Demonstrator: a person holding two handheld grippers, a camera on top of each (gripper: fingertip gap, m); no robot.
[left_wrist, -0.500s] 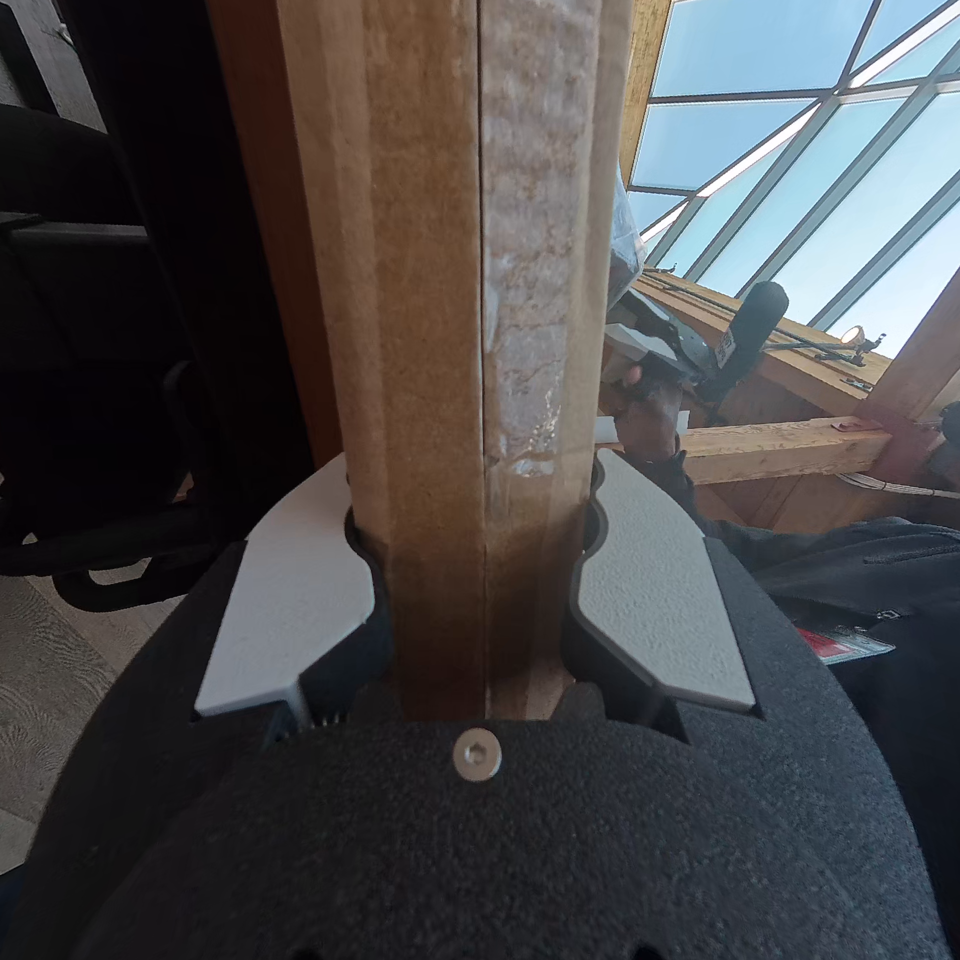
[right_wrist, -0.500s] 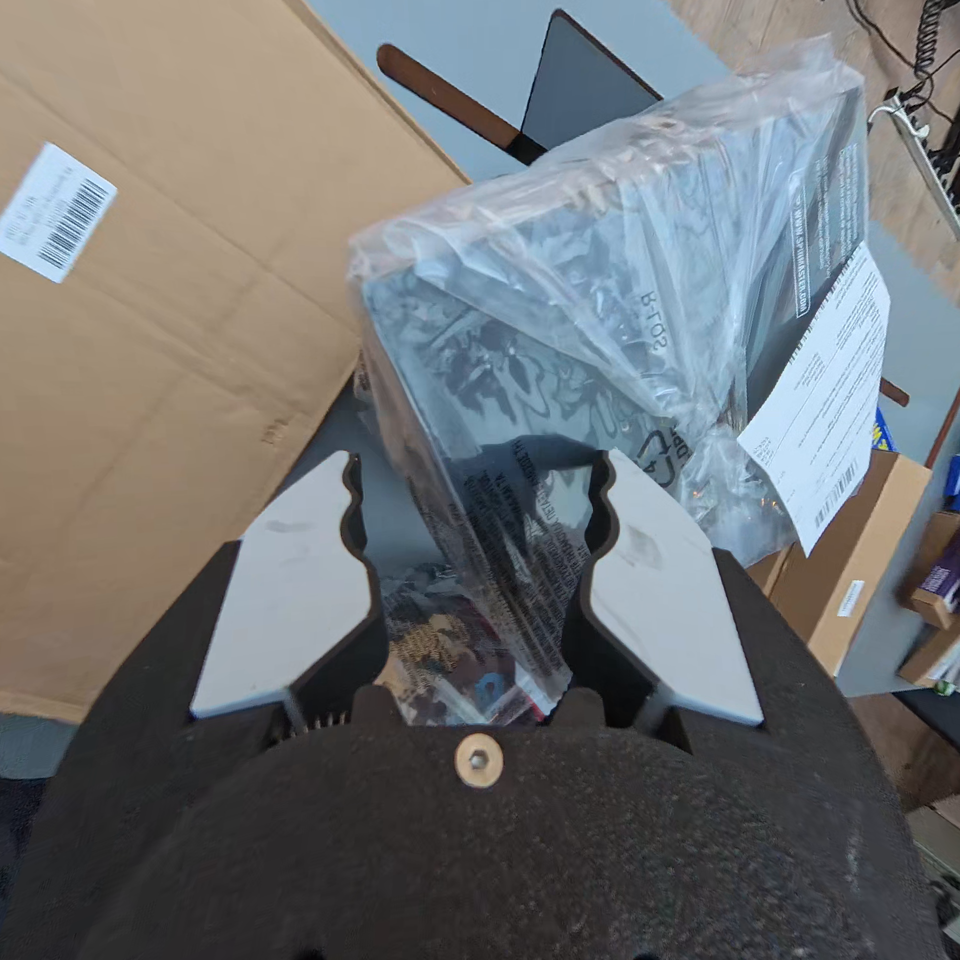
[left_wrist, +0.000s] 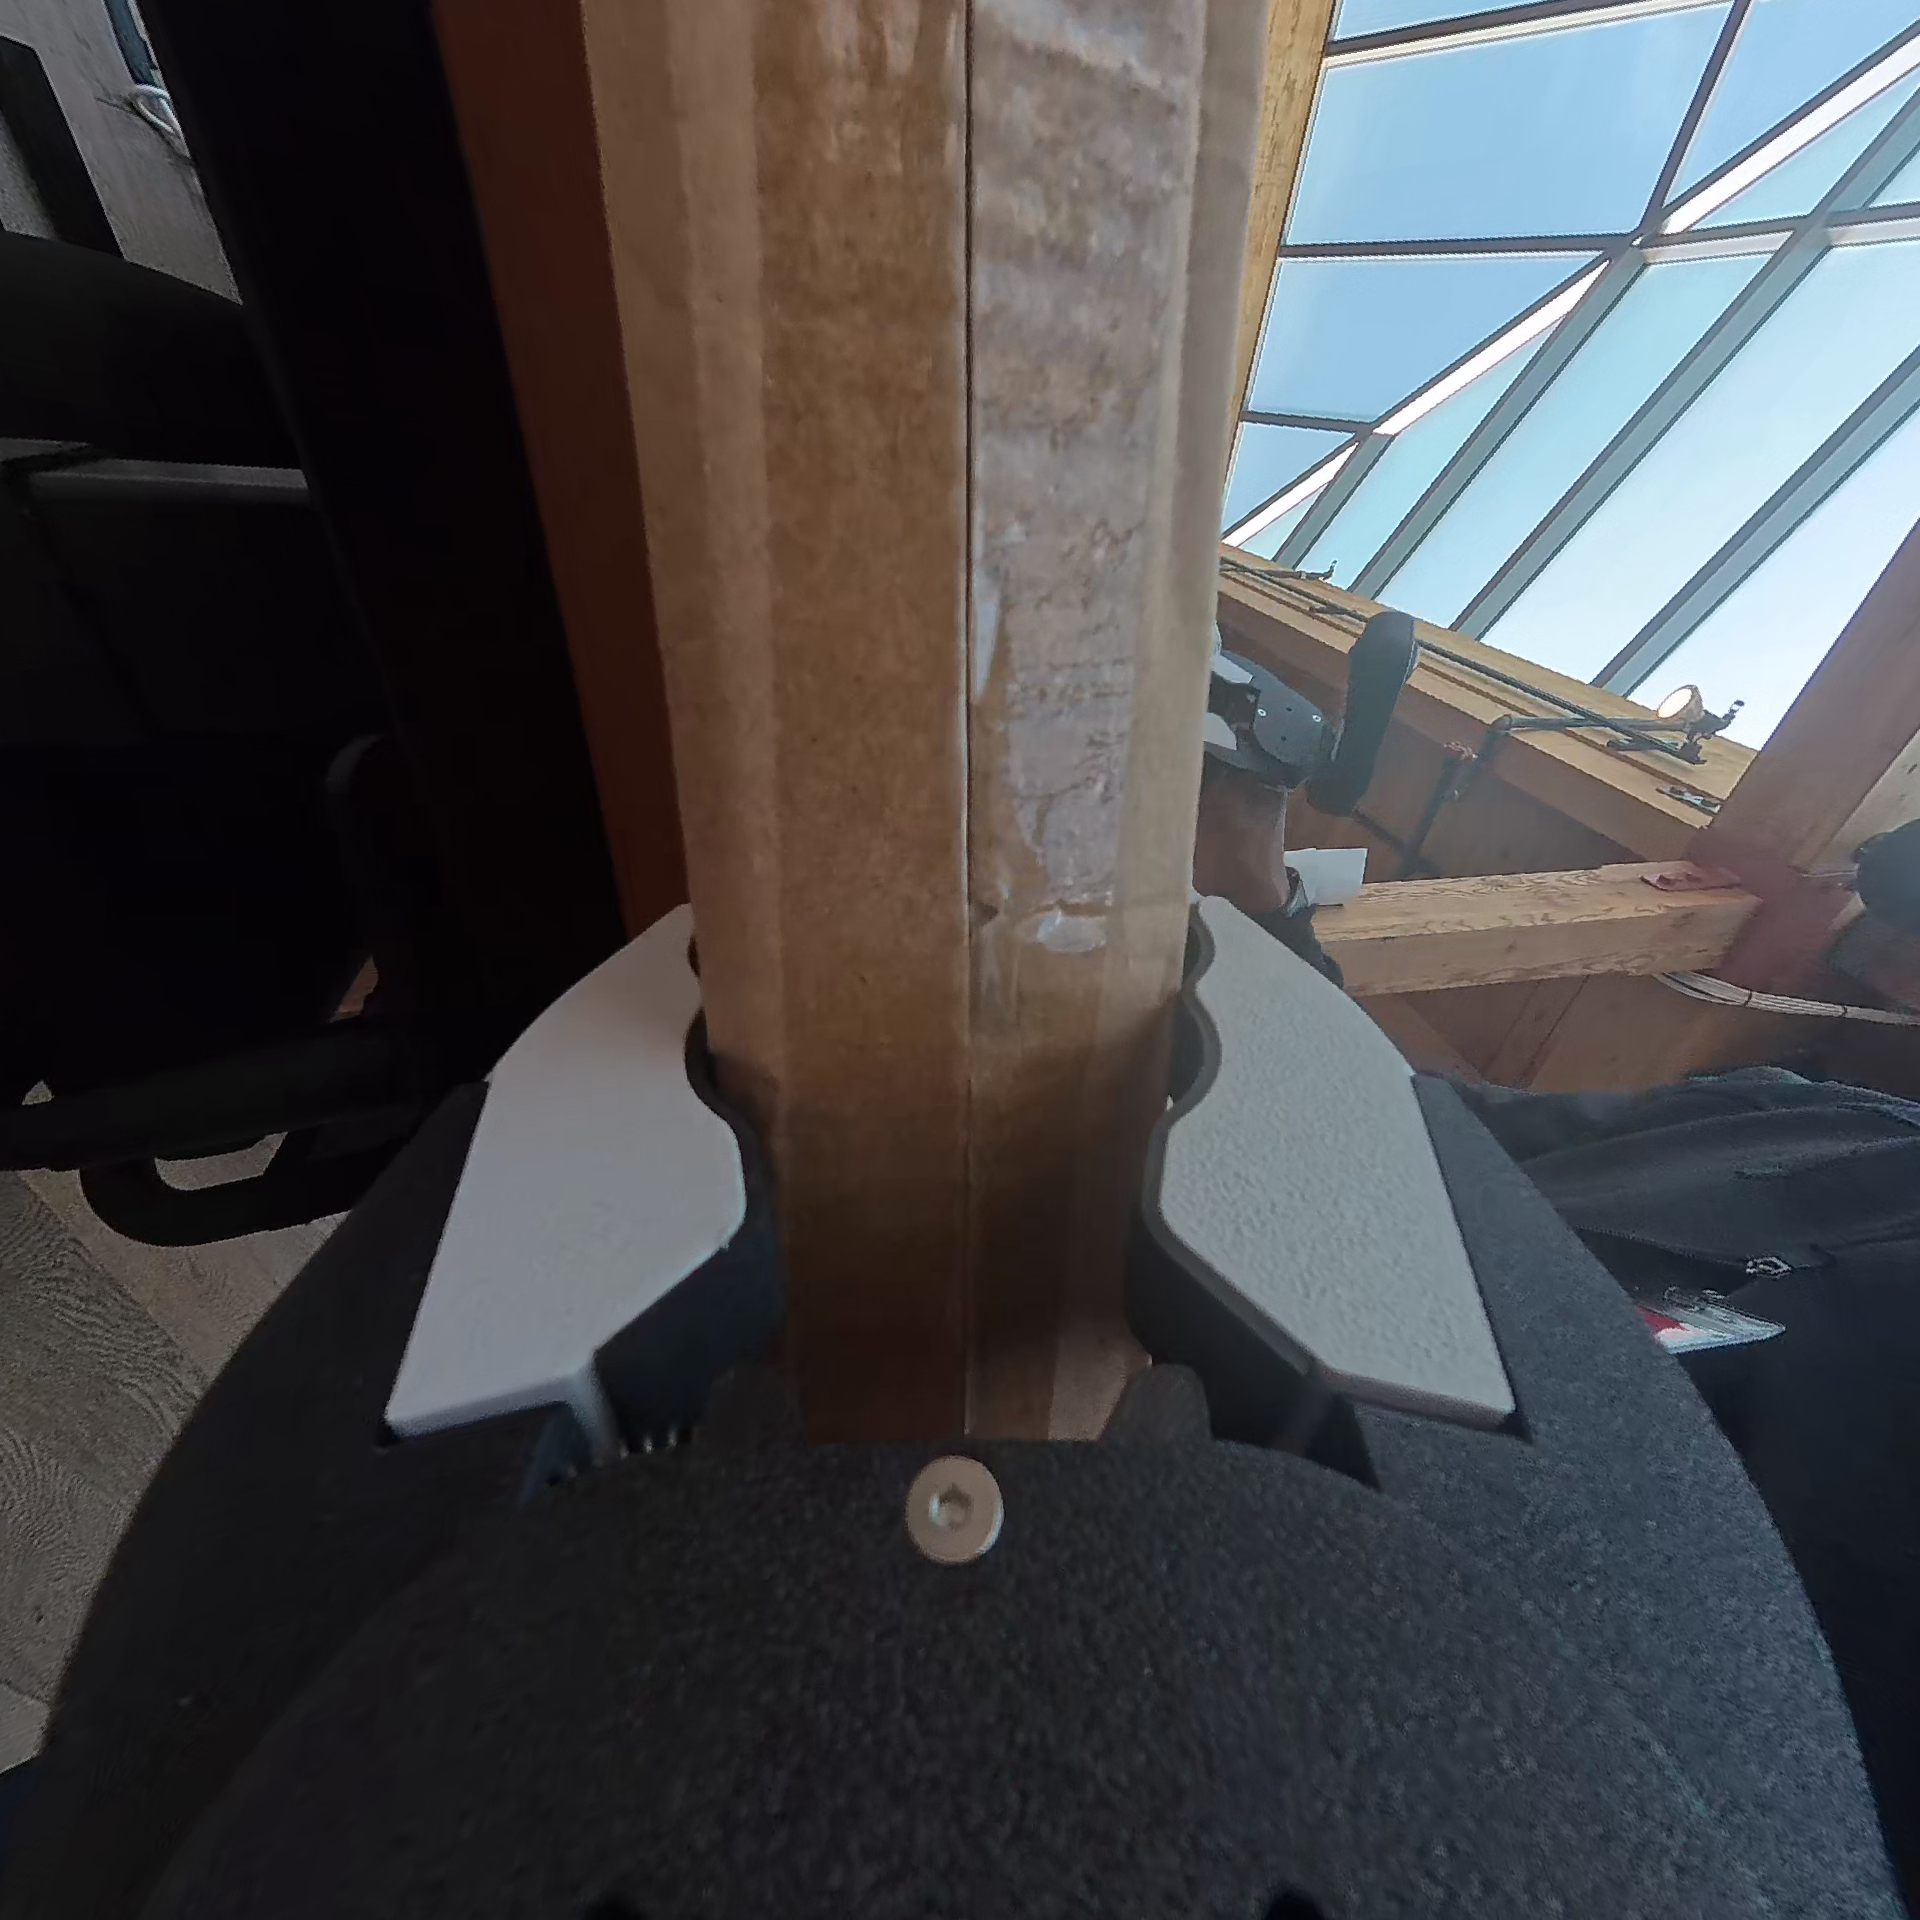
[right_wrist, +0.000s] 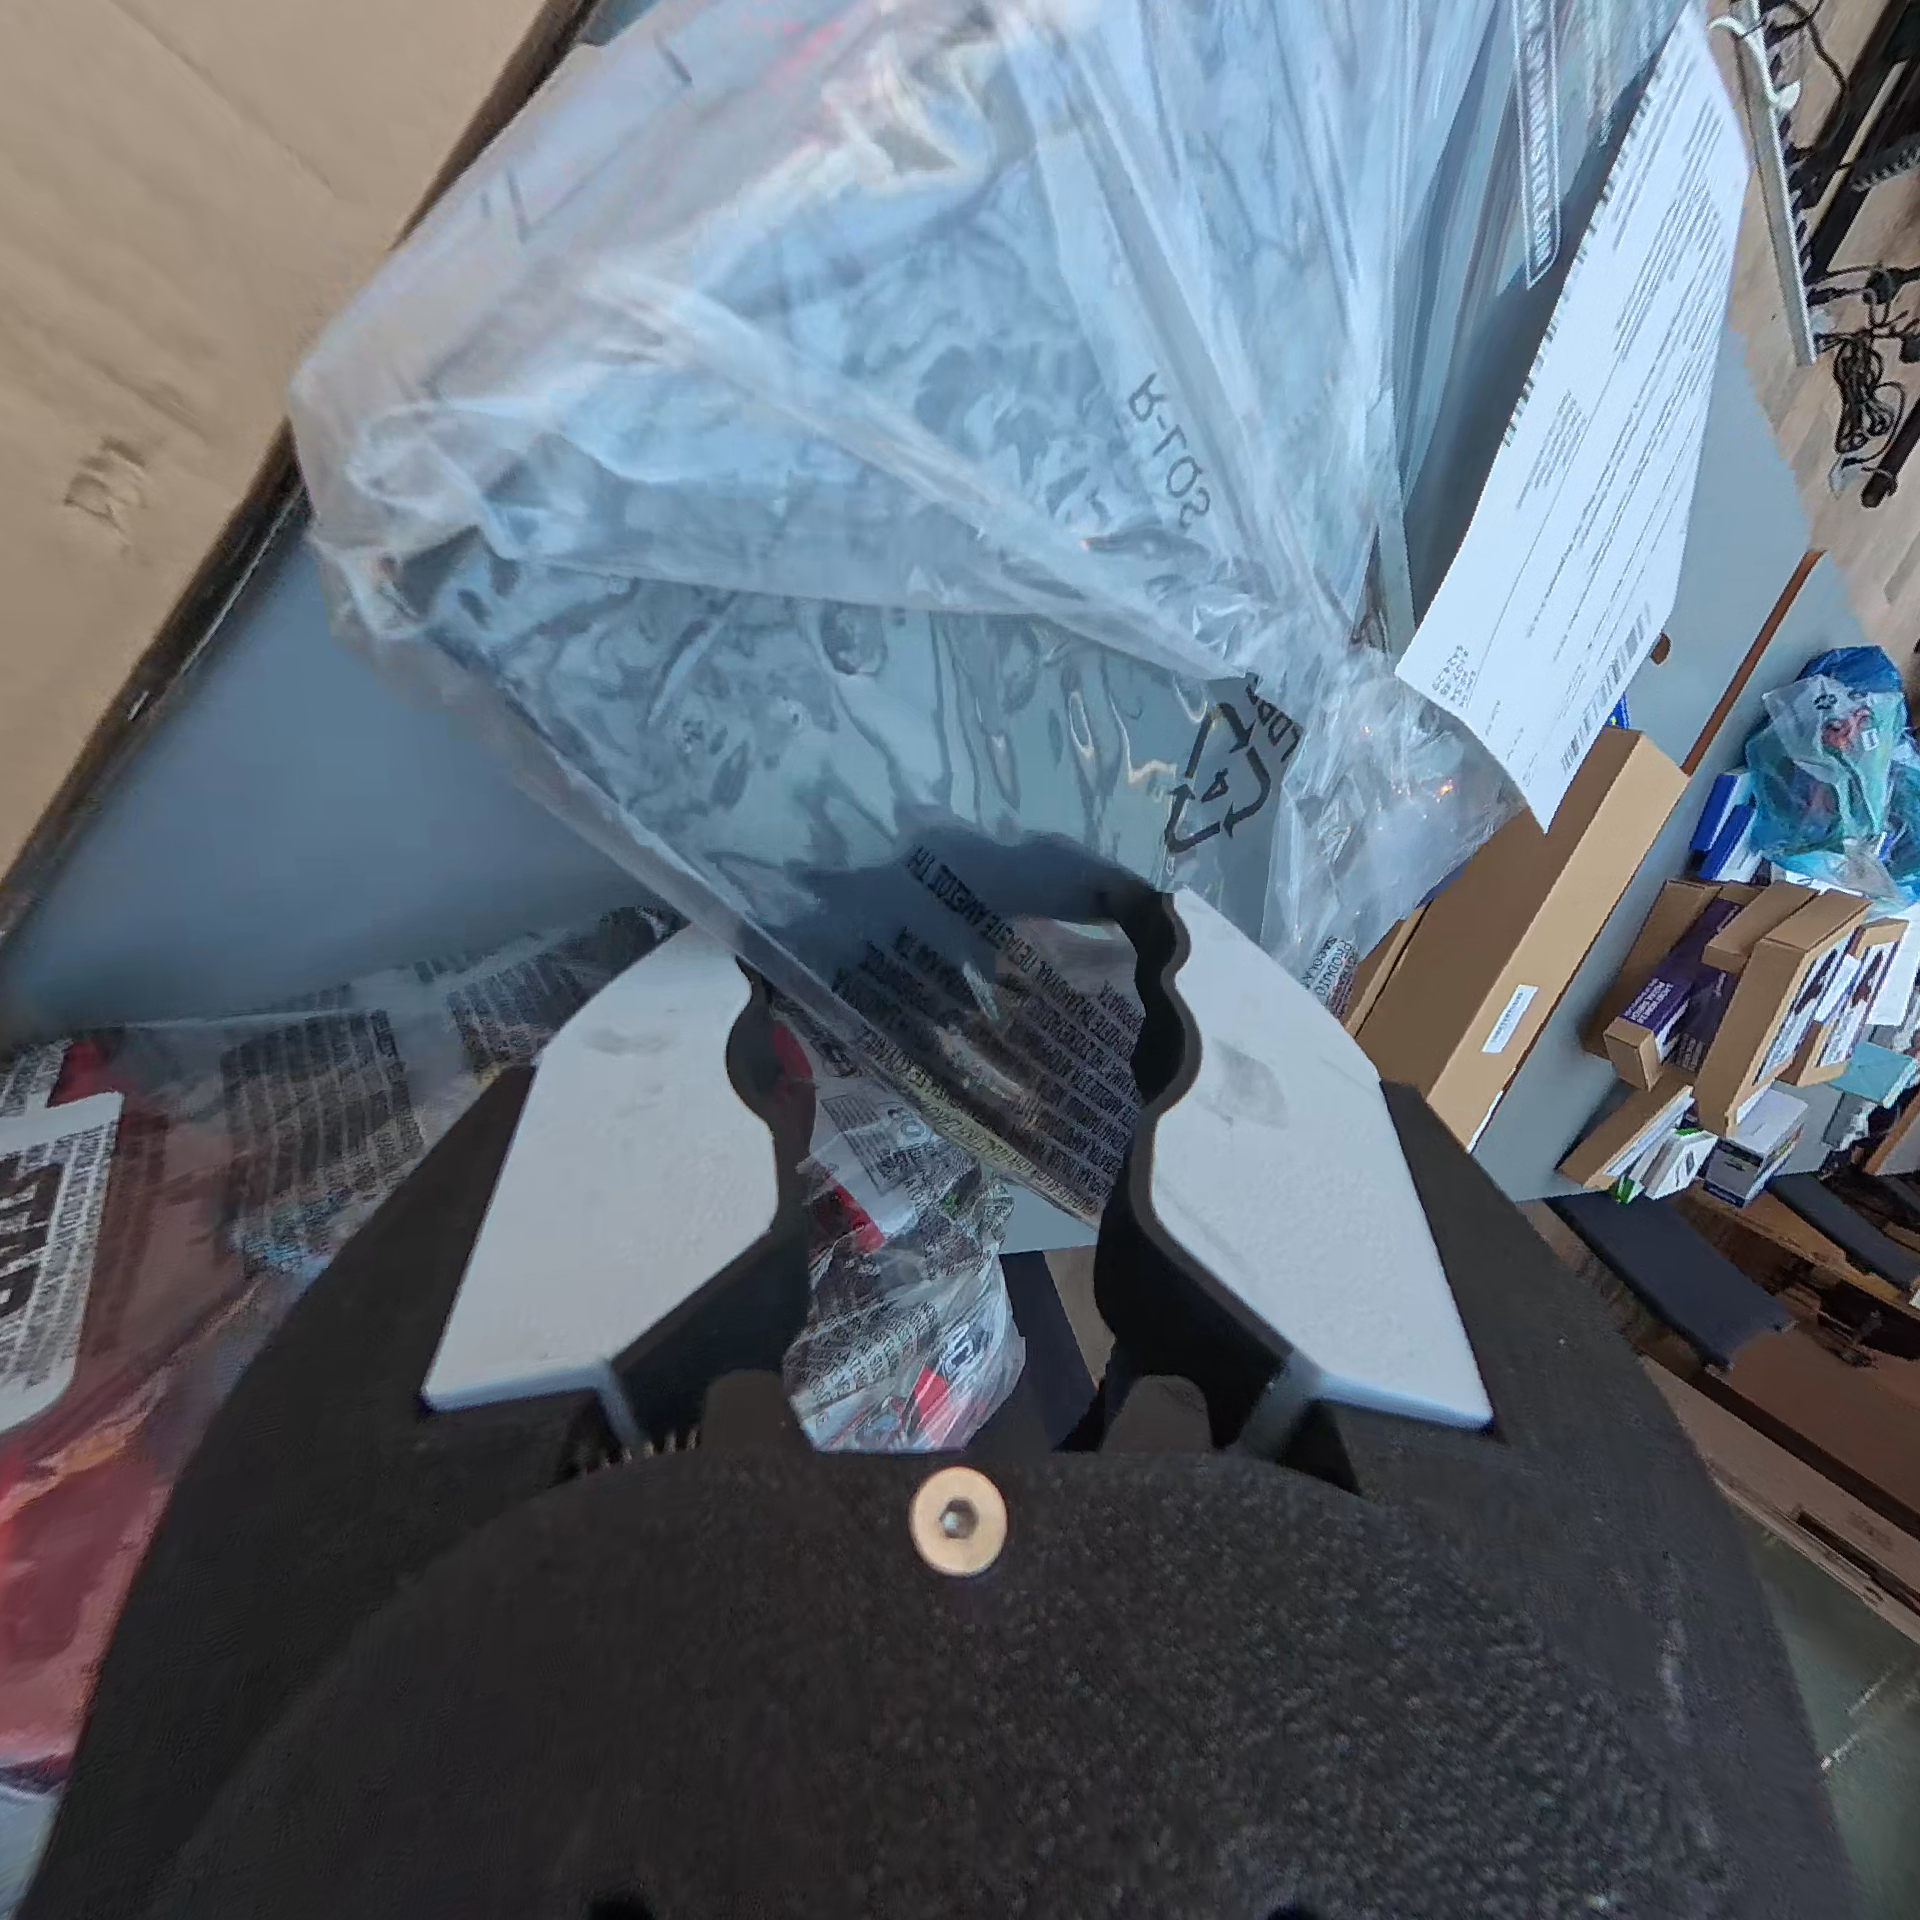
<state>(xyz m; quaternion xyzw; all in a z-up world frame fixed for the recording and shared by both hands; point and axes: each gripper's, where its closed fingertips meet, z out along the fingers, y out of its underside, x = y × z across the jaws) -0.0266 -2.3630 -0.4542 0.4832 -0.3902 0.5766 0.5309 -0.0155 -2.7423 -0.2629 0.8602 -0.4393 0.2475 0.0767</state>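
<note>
Clamping a brown cardboard box (left_wrist: 935, 623) by its taped edge, the left gripper (left_wrist: 948, 1018) has both grey fingers pressed against the corrugated sides; glossy tape runs along the seam. The right gripper (right_wrist: 951, 997) pinches the crinkled clear plastic bag (right_wrist: 831, 499) wrapping a flat dark printed box, its jaws partly closed on the film. Small cardboard cartons (right_wrist: 1766, 997) are piled well beyond, at right.

timber beams (left_wrist: 1507, 925) under sunlit glass roof (left_wrist: 1610, 312)
</note>
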